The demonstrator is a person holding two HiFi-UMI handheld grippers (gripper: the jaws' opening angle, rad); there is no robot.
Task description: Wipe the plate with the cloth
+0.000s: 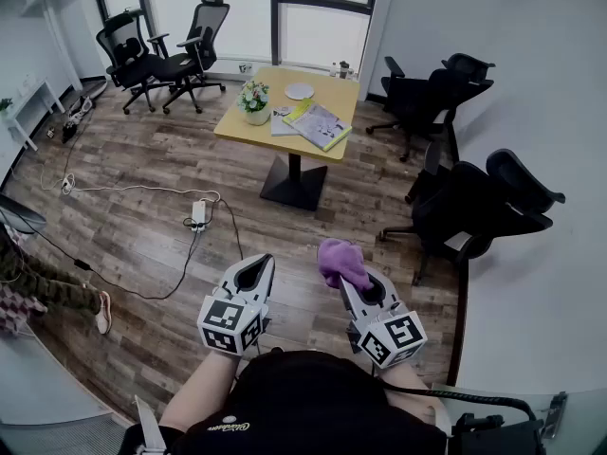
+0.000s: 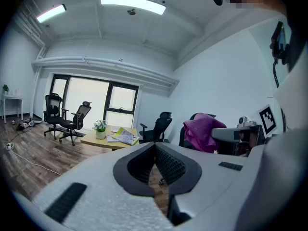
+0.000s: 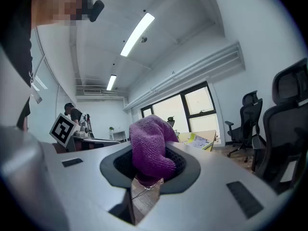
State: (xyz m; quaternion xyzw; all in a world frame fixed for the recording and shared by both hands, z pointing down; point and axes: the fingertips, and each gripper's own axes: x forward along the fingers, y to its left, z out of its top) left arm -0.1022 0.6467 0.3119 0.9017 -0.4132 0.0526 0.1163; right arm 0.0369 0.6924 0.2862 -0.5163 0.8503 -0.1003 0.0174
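**A:** Status on the wipe?
**B:** Not started, I'd call it the approach step. The person stands on the wood floor [image 1: 142, 226], well apart from the yellow table [image 1: 285, 121]. The plate [image 1: 299, 90] sits on the table's far side by the window, with nothing touching it.
**A:** Anything else up there?
**B:** Some booklets [image 1: 318, 123] toward the right edge and a flower pot [image 1: 253, 100] at the left. The plate lies behind and between them, apart from both.
**A:** Cloth?
**B:** The purple cloth [image 1: 341, 262] is bunched and pinched in the right gripper [image 1: 349, 284]. The jaws clamp it, and the wad sticks out past the tips.
**A:** Other side?
**B:** On the left gripper [image 1: 258, 265] the jaws are together, tips meeting, with nothing between them.
**A:** Pose?
**B:** Both are held low in front of the body, side by side, aimed forward at the table and angled slightly up.
**A:** Next move?
**B:** My read is walk in, then bring the cloth down flat on the plate. The left jaws likely need to open to steady the rim, or the plate may skate. The booklets are near, so keep the strokes short.
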